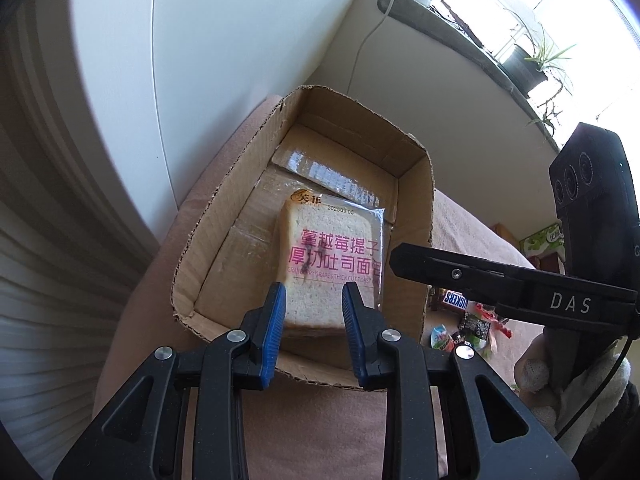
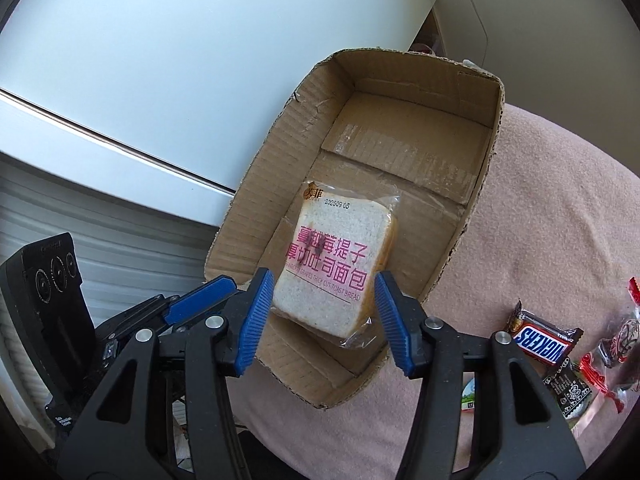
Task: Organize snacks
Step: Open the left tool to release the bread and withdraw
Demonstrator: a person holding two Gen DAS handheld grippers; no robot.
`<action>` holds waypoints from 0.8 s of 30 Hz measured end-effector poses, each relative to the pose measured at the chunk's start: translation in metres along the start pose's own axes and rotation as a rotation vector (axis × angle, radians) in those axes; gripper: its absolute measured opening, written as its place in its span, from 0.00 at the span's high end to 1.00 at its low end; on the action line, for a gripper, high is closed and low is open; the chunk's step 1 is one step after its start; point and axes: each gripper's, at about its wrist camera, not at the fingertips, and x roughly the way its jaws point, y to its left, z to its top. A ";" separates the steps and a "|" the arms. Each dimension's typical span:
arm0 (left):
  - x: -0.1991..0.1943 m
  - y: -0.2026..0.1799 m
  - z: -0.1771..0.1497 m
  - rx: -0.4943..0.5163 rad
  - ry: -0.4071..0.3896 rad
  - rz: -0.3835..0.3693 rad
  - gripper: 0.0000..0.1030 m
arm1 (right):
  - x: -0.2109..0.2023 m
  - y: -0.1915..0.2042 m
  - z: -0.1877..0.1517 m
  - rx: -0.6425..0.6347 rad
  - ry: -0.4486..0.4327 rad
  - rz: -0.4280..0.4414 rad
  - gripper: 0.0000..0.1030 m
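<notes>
A wrapped slice of toast bread point(image 1: 332, 264) with pink print lies inside an open cardboard box point(image 1: 224, 216); it also shows in the right wrist view point(image 2: 332, 272) in the near part of the box point(image 2: 260, 184). My left gripper point(image 1: 314, 300) is open above the box's near edge, with the bread seen between its blue fingers and not held. My right gripper point(image 2: 324, 292) is open and empty over the box, the bread below it. A Snickers bar point(image 2: 540, 344) and other small wrapped snacks point(image 2: 576, 388) lie on the pink cloth to the box's right.
The box stands on a pink-covered surface point(image 2: 540, 200). White wall panels point(image 2: 140, 60) rise behind and left of it. A window sill with potted plants point(image 1: 536, 64) is at far right. The right gripper body point(image 1: 520, 284) shows beside the box.
</notes>
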 end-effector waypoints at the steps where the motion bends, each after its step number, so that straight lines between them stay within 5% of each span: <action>1: 0.000 -0.002 0.000 0.004 -0.003 -0.004 0.75 | -0.004 0.000 -0.002 -0.002 -0.005 0.003 0.46; 4: -0.006 -0.011 -0.002 0.034 -0.015 -0.006 0.75 | -0.019 0.000 -0.006 -0.012 -0.032 -0.010 0.45; 7: -0.006 -0.021 -0.004 0.062 -0.021 -0.019 0.73 | -0.036 -0.006 -0.016 -0.025 -0.064 -0.047 0.32; 15: -0.007 -0.055 -0.014 0.159 -0.015 -0.043 0.71 | -0.084 -0.048 -0.051 0.029 -0.159 -0.127 0.31; 24: 0.011 -0.105 -0.030 0.288 0.054 -0.108 0.71 | -0.142 -0.093 -0.108 0.048 -0.246 -0.279 0.20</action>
